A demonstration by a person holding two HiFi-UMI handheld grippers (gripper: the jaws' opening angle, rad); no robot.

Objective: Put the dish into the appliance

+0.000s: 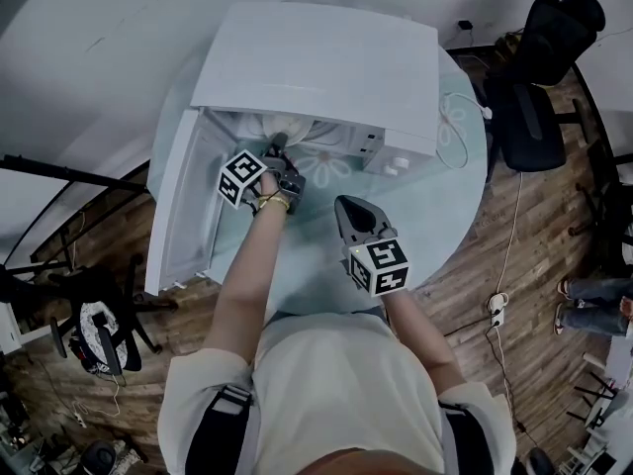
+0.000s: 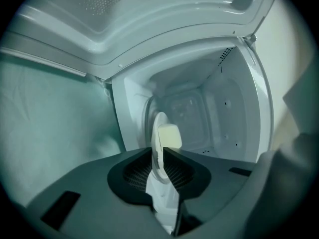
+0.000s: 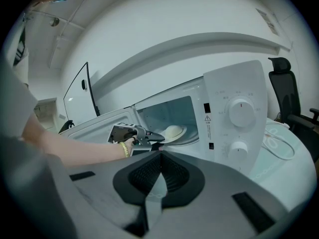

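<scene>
A white microwave point(image 1: 316, 67) stands on a round table, its door point(image 1: 183, 201) swung open to the left. My left gripper point(image 1: 278, 149) is at the mouth of the cavity, shut on the rim of a white dish point(image 2: 160, 133). A pale rounded piece point(image 2: 169, 136) lies on the dish. In the right gripper view the dish point(image 3: 174, 132) sits level, just inside the opening, held by the left gripper point(image 3: 157, 136). My right gripper point(image 1: 348, 206) hangs over the table in front of the microwave. Its jaws are shut with nothing between them point(image 3: 159, 156).
The microwave's control panel with two knobs point(image 3: 240, 111) is to the right of the cavity. A white cable point(image 3: 276, 138) lies on the table at the right. Black office chairs point(image 1: 539, 77) stand beyond the table's right edge.
</scene>
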